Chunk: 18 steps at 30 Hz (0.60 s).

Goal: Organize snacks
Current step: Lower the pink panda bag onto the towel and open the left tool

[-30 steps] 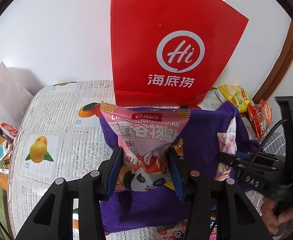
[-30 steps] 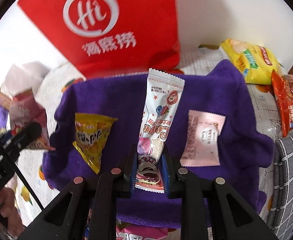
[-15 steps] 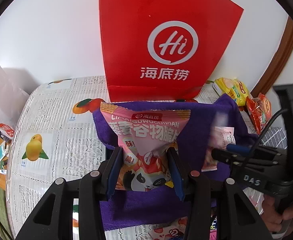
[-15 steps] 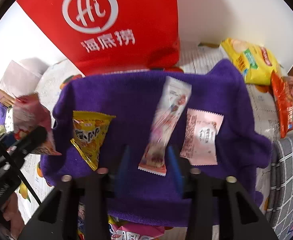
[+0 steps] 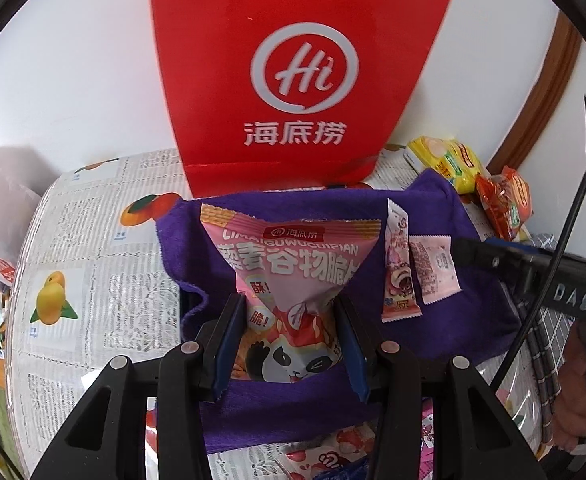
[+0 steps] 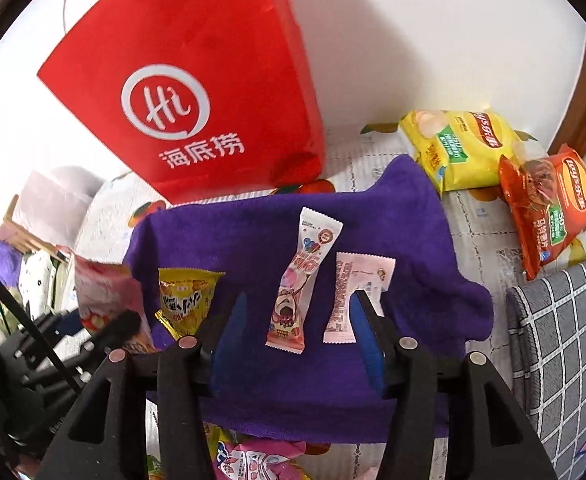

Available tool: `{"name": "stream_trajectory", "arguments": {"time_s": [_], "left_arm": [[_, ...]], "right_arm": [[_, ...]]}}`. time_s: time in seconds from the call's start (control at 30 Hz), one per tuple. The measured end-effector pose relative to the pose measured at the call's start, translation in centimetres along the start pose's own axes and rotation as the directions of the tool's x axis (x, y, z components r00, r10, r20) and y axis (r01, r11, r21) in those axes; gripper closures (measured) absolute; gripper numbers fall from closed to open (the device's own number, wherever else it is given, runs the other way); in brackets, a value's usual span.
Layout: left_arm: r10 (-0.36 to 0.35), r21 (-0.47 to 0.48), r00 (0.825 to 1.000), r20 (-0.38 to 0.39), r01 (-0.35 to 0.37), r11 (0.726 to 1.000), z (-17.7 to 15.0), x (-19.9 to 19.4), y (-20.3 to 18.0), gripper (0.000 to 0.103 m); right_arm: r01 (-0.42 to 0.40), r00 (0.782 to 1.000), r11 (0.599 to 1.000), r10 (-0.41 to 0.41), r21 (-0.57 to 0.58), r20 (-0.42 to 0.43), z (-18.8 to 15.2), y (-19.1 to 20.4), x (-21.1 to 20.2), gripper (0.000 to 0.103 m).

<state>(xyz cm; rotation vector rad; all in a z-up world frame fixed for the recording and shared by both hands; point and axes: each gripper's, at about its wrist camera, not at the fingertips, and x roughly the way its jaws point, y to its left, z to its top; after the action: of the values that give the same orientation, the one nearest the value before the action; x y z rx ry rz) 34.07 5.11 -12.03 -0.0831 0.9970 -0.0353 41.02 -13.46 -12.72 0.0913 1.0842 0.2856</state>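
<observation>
Left wrist view first: the left gripper point(image 5: 291, 344) pinches the lower half of a pink panda snack bag point(image 5: 293, 276), its blue-lined fingers point(image 5: 229, 344) pressed into the crinkled sides so the bag stands up over the purple towel point(image 5: 473, 312). To the right on the towel lie a long pink-and-white stick packet point(image 5: 399, 272) and, just beside it, a pale pink sachet point(image 5: 435, 268). Behind the towel a red paper bag point(image 5: 293, 80) with a white "Hi" logo stands upright against the wall. A yellow chip bag point(image 5: 449, 164) and a red chip bag point(image 5: 505, 204) sit at the far right on the fruit-print tablecloth point(image 5: 89, 272). The other tool's dark body crosses the right edge.

Right wrist view: the right gripper point(image 6: 297, 336) is spread wide and holds nothing, hanging over the near part of the purple towel point(image 6: 413, 232). The stick packet point(image 6: 301, 276) lies flat between its fingers, tilted, touching neither. The pale pink sachet point(image 6: 353, 292) lies just right of it, partly behind the right finger. A yellow triangular snack bag point(image 6: 185, 292) rests at the towel's left part, and the panda snack bag point(image 6: 105, 292) shows at the left beyond it. The red paper bag point(image 6: 197, 88) stands behind; the yellow chip bag point(image 6: 461, 148) and red chip bag point(image 6: 549, 208) lie at the right, near a grey checked cloth point(image 6: 565, 344).
</observation>
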Motion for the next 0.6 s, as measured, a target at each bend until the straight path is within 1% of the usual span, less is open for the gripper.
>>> {"name": "stream_trajectory", "arguments": {"time_s": [0.13,0.27,0.53,0.6], "left_arm": [[0.004,0.02,1.0,-0.01,-0.003,1.0,-0.2,0.3,-0.7,0.059],[0.006,0.032,1.0,-0.017,-0.006,0.999,-0.3,0.5,-1.0,0.059],[0.007,0.037,0.999,-0.032,-0.006,0.999,-0.4,1.0,-1.2,0.059],[0.007,0.039,0.999,-0.037,-0.006,0.999,-0.4,1.1,-1.3,0.059]], "right_arm": [[-0.012,1.0,1.0,0.012,0.02,0.004,0.0,-0.3,-0.2,0.049],[-0.012,1.0,1.0,0.012,0.017,0.0,-0.2,-0.2,-0.4,0.049],[-0.011,1.0,1.0,0.011,0.022,0.004,-0.2,-0.3,-0.8,0.049],[-0.01,1.0,0.999,0.01,0.032,0.005,-0.1,-0.5,-0.8,0.048]]}}
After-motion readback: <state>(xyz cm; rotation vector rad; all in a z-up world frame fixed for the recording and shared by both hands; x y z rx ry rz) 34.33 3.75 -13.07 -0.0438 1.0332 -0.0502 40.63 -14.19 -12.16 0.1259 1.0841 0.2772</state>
